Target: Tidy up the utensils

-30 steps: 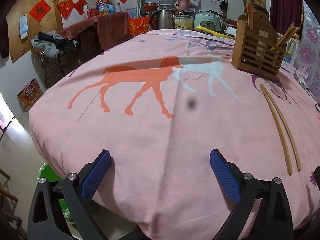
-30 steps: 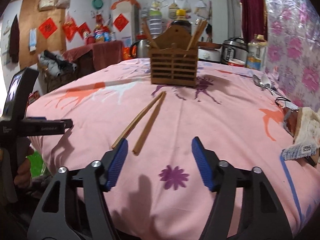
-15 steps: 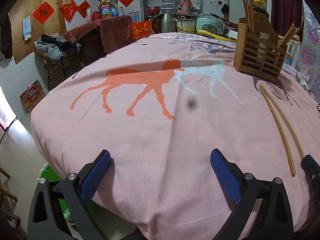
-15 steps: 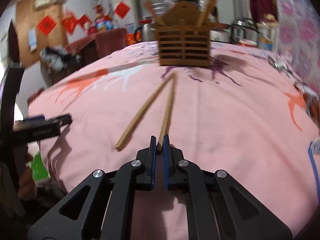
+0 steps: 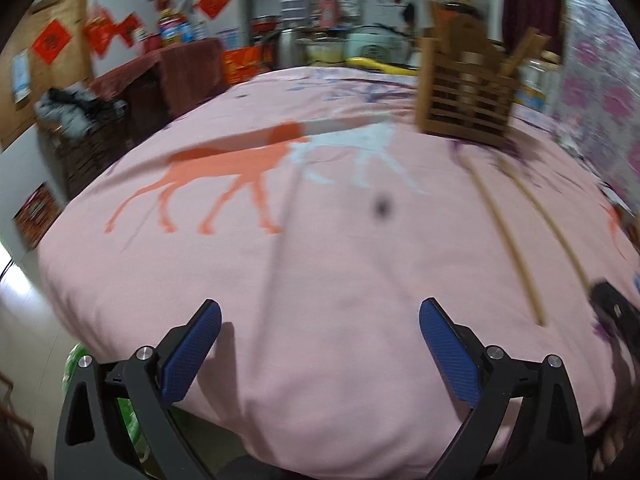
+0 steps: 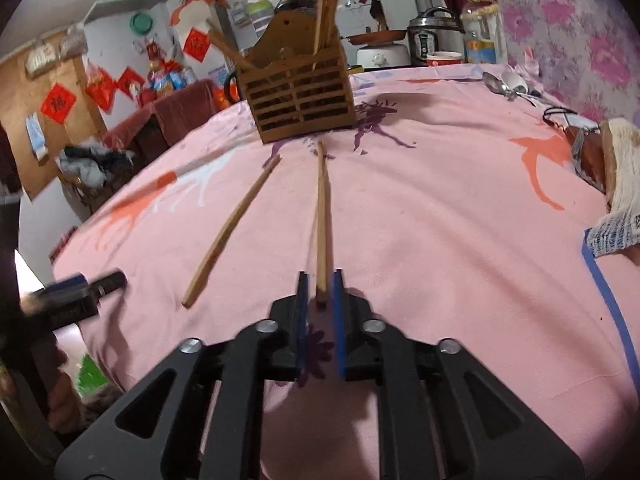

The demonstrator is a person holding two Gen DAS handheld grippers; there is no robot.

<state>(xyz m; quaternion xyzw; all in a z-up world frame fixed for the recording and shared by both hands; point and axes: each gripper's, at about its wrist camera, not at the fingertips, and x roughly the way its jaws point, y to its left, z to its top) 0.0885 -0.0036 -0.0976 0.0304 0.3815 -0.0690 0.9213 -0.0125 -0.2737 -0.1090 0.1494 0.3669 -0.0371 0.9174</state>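
Note:
Two wooden chopsticks lie on the pink tablecloth (image 6: 440, 220). My right gripper (image 6: 320, 292) is shut on the near end of the right chopstick (image 6: 322, 216), which points at the wooden utensil holder (image 6: 300, 100). The left chopstick (image 6: 232, 228) lies loose beside it. The holder has several chopsticks standing in it. In the left wrist view my left gripper (image 5: 320, 344) is open and empty above the table's near edge, with both chopsticks (image 5: 504, 232) to its right and the holder (image 5: 466, 100) at the back right.
Spoons (image 6: 504, 84) lie at the far right of the table. A folded cloth and a package (image 6: 616, 184) sit at the right edge. Pots, a rice cooker (image 6: 432, 36) and bottles stand behind the table. A dark-draped table (image 5: 160, 80) stands at the left.
My right gripper moved forward and closed on the right chopstick's near end, then swung it away from the other one. The left gripper stayed open and turned slightly right.

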